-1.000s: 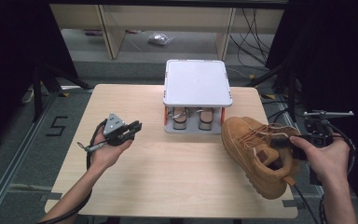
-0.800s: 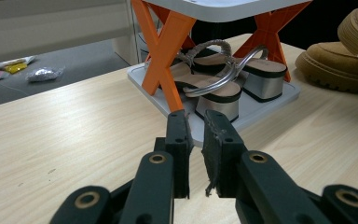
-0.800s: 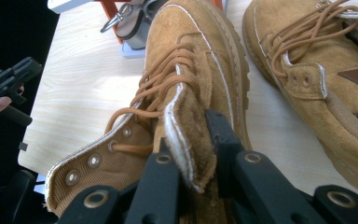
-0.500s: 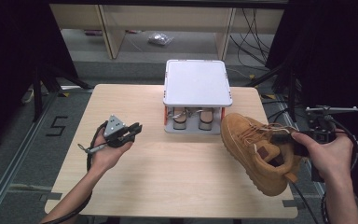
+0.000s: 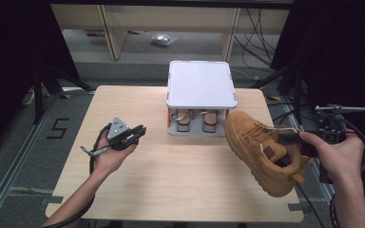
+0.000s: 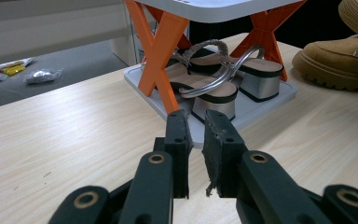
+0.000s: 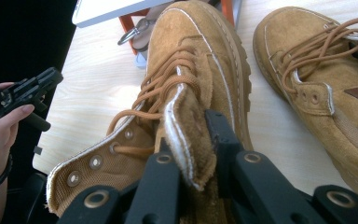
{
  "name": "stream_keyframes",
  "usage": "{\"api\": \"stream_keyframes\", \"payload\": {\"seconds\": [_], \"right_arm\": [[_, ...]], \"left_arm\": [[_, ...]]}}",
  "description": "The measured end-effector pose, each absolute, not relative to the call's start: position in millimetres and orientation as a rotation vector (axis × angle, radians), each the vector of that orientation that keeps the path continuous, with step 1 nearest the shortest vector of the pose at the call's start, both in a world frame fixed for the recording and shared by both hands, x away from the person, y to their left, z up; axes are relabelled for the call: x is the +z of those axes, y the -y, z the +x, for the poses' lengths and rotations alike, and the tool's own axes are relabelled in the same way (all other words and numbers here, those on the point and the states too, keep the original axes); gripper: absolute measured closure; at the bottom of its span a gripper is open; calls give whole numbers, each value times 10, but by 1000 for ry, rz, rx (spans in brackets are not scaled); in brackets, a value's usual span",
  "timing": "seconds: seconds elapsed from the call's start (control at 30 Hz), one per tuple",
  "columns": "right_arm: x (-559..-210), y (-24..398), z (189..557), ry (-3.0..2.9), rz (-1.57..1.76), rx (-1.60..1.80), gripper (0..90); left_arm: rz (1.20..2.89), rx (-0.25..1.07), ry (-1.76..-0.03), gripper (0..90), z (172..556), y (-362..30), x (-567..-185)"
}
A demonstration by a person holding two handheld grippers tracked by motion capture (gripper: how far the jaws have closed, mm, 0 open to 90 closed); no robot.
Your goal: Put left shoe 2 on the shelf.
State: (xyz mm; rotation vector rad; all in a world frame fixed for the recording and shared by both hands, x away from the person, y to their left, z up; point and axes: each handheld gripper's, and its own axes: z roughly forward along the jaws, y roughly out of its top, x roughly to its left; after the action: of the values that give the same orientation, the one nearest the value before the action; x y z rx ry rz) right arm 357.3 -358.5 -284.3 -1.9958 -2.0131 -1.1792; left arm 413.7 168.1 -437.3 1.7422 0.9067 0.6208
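A tan suede lace-up boot (image 5: 261, 147) hangs tilted over the table's right side. My right gripper (image 5: 292, 138) is shut on its tongue (image 7: 186, 116), one jaw on each side of the flap. A second tan boot (image 7: 317, 79) lies on the tabletop beside it. At the left, my left gripper (image 5: 140, 130) rests in an upturned hand, pointing at the shoe rack. Its jaws (image 6: 196, 119) stand a little apart with nothing between them.
A white-topped shoe rack (image 5: 199, 83) with orange cross legs (image 6: 161, 60) stands at the back middle of the wooden table (image 5: 171, 180). A pair of strappy sandals (image 6: 214, 84) sits on its lower tray. Cables and shelving lie beyond the table's far edge.
The right hand and the boot it holds have shifted very slightly. The left hand and its gripper stay where they were.
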Motion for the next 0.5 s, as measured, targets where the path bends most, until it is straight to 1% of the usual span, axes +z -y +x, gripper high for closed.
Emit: {"api": "stream_keyframes", "payload": {"seconds": [0.5], "right_arm": [[-2784,3575,3601,2019,-1987,-1197,841]], "left_arm": [[1750,621,-910,792,4135,-1689,-4382]]}}
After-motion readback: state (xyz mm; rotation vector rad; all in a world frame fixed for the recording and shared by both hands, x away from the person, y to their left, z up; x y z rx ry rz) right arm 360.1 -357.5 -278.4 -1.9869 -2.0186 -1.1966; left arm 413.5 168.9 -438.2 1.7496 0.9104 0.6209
